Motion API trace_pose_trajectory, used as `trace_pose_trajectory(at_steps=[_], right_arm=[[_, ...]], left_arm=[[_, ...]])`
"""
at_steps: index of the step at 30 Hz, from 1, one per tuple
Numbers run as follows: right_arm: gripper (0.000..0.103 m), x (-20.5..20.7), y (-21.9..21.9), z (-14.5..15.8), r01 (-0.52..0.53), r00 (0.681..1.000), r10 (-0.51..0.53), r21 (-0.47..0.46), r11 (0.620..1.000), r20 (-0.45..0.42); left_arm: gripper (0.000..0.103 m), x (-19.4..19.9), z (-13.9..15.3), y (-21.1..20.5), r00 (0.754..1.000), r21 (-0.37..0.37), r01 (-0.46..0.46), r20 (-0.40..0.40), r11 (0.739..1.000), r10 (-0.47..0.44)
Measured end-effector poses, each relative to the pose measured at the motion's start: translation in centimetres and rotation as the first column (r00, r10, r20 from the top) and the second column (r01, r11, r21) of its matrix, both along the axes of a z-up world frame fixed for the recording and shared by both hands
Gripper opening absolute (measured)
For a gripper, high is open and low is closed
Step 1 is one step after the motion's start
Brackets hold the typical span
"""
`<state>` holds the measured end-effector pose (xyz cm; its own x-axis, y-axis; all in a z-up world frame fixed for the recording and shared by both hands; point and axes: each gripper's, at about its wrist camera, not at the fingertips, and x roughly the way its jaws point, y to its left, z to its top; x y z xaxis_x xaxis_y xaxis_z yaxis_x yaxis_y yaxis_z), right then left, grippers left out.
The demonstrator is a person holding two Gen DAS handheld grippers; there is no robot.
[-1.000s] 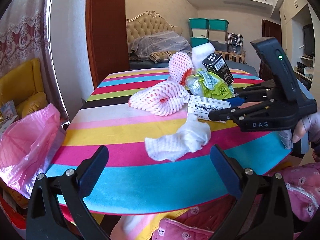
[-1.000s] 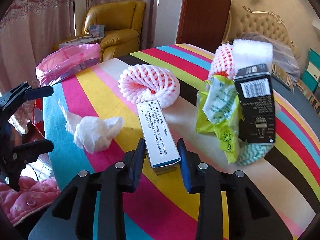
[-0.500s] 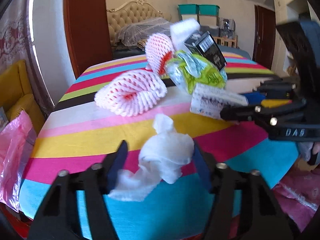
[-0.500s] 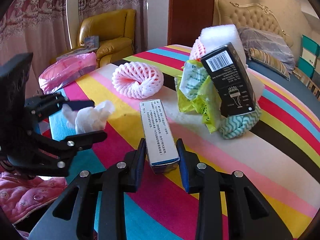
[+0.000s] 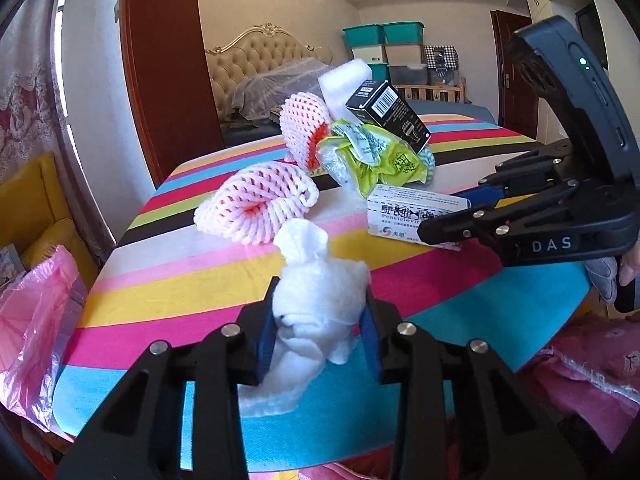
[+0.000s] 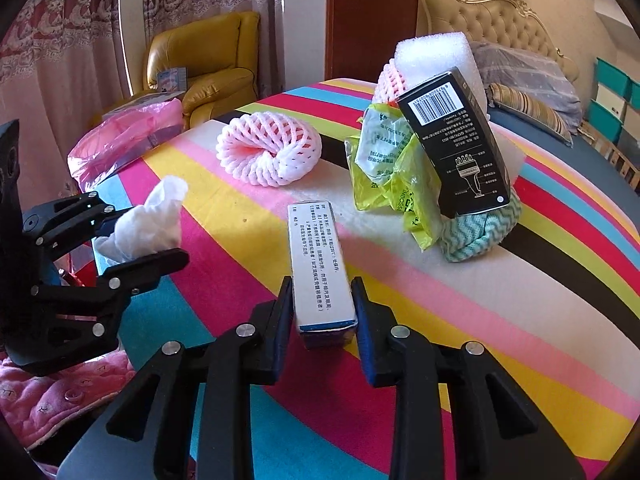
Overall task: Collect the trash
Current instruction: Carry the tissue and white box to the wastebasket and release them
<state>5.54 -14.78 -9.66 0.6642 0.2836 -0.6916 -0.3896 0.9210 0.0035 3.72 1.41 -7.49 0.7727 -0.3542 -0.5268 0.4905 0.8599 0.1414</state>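
My left gripper (image 5: 320, 316) is shut on a crumpled white tissue (image 5: 320, 300) at the near edge of the striped table (image 5: 200, 280); the tissue also shows in the right wrist view (image 6: 148, 228). My right gripper (image 6: 322, 304) is shut on a long white medicine box (image 6: 318, 264), which also shows in the left wrist view (image 5: 412, 212). Behind lie a pink foam fruit net (image 6: 268, 152), a yellow-green wrapper (image 6: 392, 176), a black box (image 6: 456, 144), a white foam block (image 6: 436, 56) and a teal cloth (image 6: 480, 228).
A pink plastic bag (image 5: 36, 320) hangs beside the table's left edge, also in the right wrist view (image 6: 128, 136). A yellow armchair (image 6: 204, 64) stands beyond it. A bed (image 6: 520, 68) lies behind the table. Pink quilted fabric (image 5: 592, 364) lies below the table's near edge.
My left gripper moved in around the tissue and closed on it. My right gripper has kept hold of the medicine box.
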Motion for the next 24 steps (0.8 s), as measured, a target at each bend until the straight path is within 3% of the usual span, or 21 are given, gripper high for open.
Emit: trace_pose_trajectory(at_steps=[12, 24], right_arm=[[0.028, -0.8, 0.9, 1.6, -0.02, 0.998, 0.019, 0.018, 1.0, 0.061], [0.028, -1.1, 4.2, 2.8, -0.106, 0.99, 0.105, 0.005, 0.994, 0.097]], left_arm=[[0.035, -0.1, 1.6, 3.6, 0.995, -0.079, -0.097, 0.024, 0.992, 0.1], [0.036, -0.4, 1.9, 10.1, 0.969, -0.136, -0.241, 0.021, 0.961, 0.246]])
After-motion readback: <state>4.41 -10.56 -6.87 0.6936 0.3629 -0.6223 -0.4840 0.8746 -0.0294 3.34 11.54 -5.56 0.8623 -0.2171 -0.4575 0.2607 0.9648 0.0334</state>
